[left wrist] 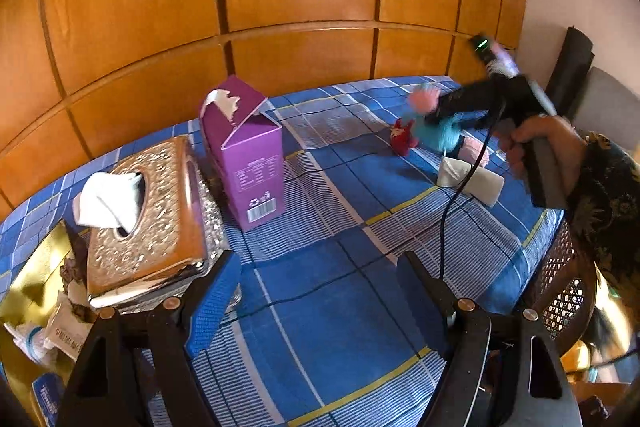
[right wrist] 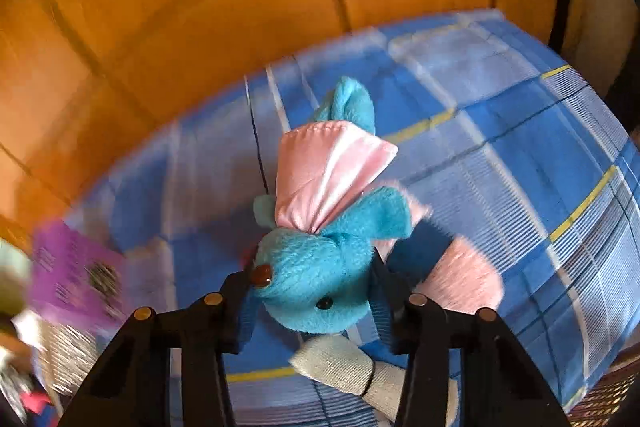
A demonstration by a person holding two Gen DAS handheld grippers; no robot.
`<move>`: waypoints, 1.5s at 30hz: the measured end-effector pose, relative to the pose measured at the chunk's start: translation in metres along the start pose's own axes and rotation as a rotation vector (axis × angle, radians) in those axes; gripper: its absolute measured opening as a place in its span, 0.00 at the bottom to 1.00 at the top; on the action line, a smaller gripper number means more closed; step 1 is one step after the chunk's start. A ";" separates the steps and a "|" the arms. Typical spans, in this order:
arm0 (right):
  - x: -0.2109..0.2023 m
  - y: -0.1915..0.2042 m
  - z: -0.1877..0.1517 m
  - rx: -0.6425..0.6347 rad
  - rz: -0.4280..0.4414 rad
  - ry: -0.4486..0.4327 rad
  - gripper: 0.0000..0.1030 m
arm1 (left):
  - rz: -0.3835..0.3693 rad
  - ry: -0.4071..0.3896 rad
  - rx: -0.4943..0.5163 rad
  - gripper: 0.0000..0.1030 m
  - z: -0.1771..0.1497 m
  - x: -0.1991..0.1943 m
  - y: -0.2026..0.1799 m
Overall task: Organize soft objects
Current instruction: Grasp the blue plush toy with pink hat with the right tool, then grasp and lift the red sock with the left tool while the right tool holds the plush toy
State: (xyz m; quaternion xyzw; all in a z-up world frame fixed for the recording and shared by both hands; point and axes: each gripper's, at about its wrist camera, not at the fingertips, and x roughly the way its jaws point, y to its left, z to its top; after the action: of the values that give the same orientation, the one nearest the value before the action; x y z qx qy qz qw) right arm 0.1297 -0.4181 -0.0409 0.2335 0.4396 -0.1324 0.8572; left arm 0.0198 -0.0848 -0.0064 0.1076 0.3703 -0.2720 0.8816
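Currently the right gripper (right wrist: 312,291) is clamped on the blue plush (right wrist: 316,279), jaws pressing its head from both sides; the toy hangs off the bed (left wrist: 340,287), over the far right corner. Motion blur in both views, so detail is limited. Left gripper (left wrist: 316,291) hovers near the bed's front edge, jaws wide, holding nothing.

Progress, as judged: early. One toy is lifted, none visibly sorted. Lying loose near the right edge: red toy (left wrist: 402,139), pink fluffy item (left wrist: 476,151), white cloth (left wrist: 472,179). No obvious destination; the purple carton (left wrist: 248,151), open at top and standing toward the left edge, is a possible one, but I cannot tell.

Materials: plush is short-pile, rounded, with glossy bead eyes and a pink satin ear (right wrist: 328,171), smooth and sheeny. White cloth is ribbed knit, possibly a sock. Bed cover is flat woven blue plaid. Tissue box (left wrist: 148,211) beside the carton is embossed and metallic.
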 end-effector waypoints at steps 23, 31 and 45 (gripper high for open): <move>-0.040 -0.080 0.005 0.300 -0.062 -0.246 0.47 | -0.078 0.142 0.104 0.59 0.109 0.167 -0.087; -0.027 -0.076 0.008 0.281 -0.052 -0.198 0.47 | -0.104 0.181 0.200 0.60 0.144 0.238 -0.122; -0.013 -0.072 0.009 0.251 -0.053 -0.140 0.47 | -0.146 0.291 0.200 0.21 0.164 0.310 -0.142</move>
State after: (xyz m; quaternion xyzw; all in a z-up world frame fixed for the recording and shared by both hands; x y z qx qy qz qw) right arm 0.0972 -0.4846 -0.0464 0.3175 0.3648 -0.2248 0.8459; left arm 0.2169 -0.3901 -0.1102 0.2056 0.4719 -0.3521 0.7817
